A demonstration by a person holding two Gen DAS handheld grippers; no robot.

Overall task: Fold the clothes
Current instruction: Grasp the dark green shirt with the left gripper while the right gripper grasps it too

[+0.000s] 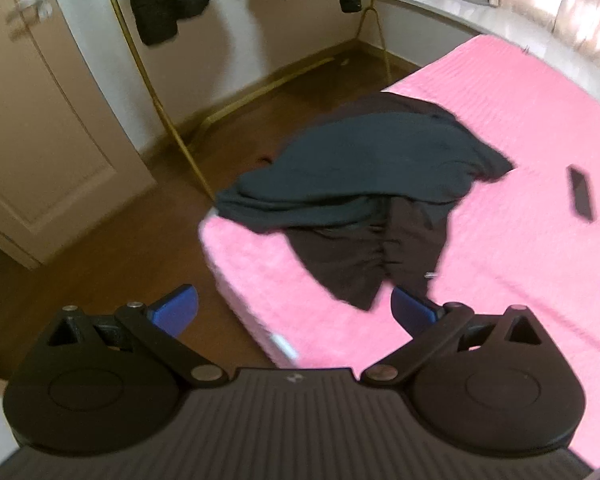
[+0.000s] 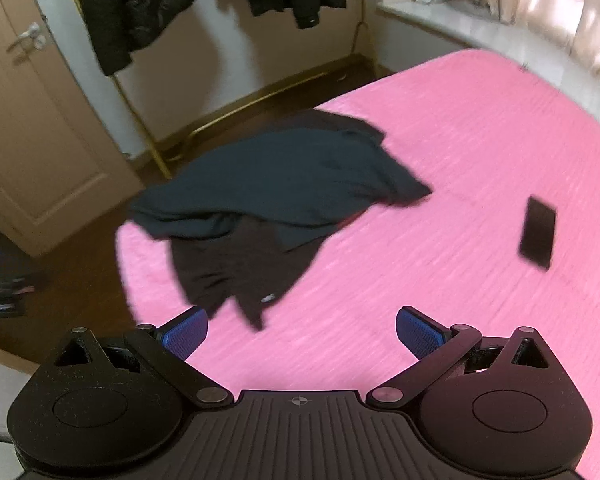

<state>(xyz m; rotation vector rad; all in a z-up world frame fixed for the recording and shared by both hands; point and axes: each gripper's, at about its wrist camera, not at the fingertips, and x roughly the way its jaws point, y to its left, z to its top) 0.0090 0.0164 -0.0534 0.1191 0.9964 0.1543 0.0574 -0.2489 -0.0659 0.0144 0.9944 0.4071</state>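
A dark teal top [image 1: 364,164] lies crumpled at the near left corner of the pink bed [image 1: 520,128], draped over a dark brown garment [image 1: 364,256] that pokes out toward me. The right wrist view shows the same teal top [image 2: 276,180] over the brown garment [image 2: 228,272], on the pink bed [image 2: 440,140]. My left gripper [image 1: 296,310] is open and empty, hovering over the bed's corner just short of the brown hem. Held above bare pink cover, my right gripper [image 2: 302,336] is open too, with the brown hem just beyond its left finger.
A black phone [image 2: 537,233] lies on the bed to the right of the clothes, also seen as the phone [image 1: 580,193]. Dark jackets [image 2: 140,4] hang on a gold rack [image 1: 156,100] by the wall. A beige door [image 1: 32,100] stands at left above the brown wooden floor [image 1: 112,256].
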